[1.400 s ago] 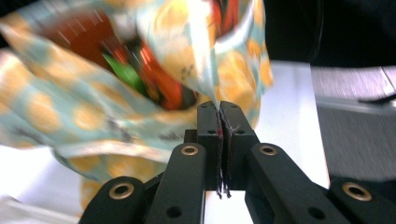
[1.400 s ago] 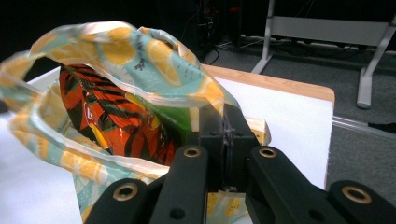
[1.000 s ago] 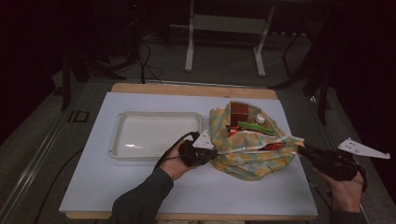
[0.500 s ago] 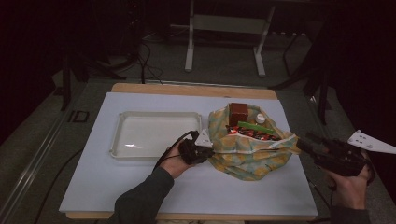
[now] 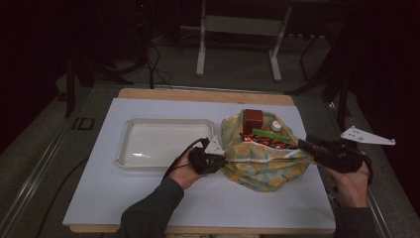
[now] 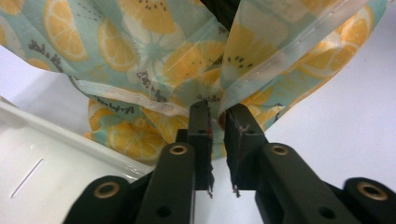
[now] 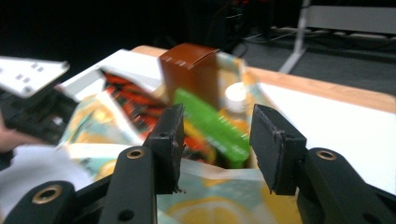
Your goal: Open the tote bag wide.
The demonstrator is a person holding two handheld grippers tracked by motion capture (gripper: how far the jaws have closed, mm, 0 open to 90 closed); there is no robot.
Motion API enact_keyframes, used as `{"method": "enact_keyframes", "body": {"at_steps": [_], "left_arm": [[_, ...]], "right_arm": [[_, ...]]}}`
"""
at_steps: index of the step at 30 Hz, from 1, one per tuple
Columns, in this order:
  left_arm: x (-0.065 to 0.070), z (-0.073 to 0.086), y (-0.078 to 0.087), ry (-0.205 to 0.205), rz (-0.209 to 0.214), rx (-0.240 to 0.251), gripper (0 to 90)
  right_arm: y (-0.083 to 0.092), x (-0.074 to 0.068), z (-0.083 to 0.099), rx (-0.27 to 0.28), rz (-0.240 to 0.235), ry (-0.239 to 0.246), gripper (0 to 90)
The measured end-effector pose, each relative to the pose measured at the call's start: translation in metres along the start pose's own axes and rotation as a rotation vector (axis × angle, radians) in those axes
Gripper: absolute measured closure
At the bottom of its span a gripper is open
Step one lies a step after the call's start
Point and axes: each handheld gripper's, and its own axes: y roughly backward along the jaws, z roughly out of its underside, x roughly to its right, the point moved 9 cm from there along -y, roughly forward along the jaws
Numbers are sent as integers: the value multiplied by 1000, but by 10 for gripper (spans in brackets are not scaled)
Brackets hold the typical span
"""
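A lemon-print fabric bag [image 5: 262, 168] lies open on the white table, holding a brown box [image 5: 252, 120], a white-capped bottle [image 5: 276, 126], a green packet [image 5: 270, 135] and red wrappers [image 5: 267, 144]. My left gripper [image 5: 221, 159] is at the bag's left edge. Its jaws have just been opening and stand slightly apart, with the bag's hem [image 6: 140, 100] reaching their tips [image 6: 218, 112]. My right gripper [image 5: 303, 144] hovers at the bag's right rim. Its jaws [image 7: 217, 126] have just been closing but stand wide apart with nothing between them, the rim below and the green packet [image 7: 210, 116] beyond.
A clear plastic tray [image 5: 130, 148] sits left of the bag, close behind my left hand, and its rim [image 6: 56, 154] runs beside the left jaws. The table's right edge is under my right hand. A metal stand's legs [image 5: 200, 59] are on the floor beyond the table.
My right gripper has risen and shifted toward the bag's opening, and the bag's right corner is no longer stretched out. The left hand stayed put while its jaws parted a little.
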Motion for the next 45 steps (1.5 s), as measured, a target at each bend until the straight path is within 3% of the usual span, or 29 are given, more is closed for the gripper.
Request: {"method": "enact_keyframes", "body": {"at_steps": [2, 7, 11, 19, 27, 31, 35, 41, 42, 45], "left_arm": [[-1, -2, 6, 38, 37, 35, 706], [-6, -2, 14, 70, 31, 60, 594], [-11, -2, 23, 101, 16, 87, 515], [-16, -4, 40, 103, -43, 135, 482], [-18, -7, 48, 126, -16, 139, 443], [-21, -6, 50, 150, -20, 150, 432], [-20, -15, 48, 176, -25, 174, 432], [-15, -33, 33, 189, -77, 171, 433], [-14, -35, 28, 186, -80, 166, 435], [-10, -37, 17, 190, -77, 157, 434]], "right_arm": [[1, -4, 12, -25, -5, 20, 532], [5, -5, 26, -32, -5, 28, 492], [7, -1, 45, -38, -11, 2, 469], [-8, 2, 68, -74, -29, -35, 475], [-24, -2, 91, -125, -27, -46, 483], [-29, -2, 98, -151, -15, -35, 492], [-33, -3, 104, -175, -1, -19, 497], [-22, -4, 91, -102, 8, -29, 494], [-15, -3, 82, -62, 13, -31, 490], [-11, -2, 75, -36, 13, -31, 487]]}}
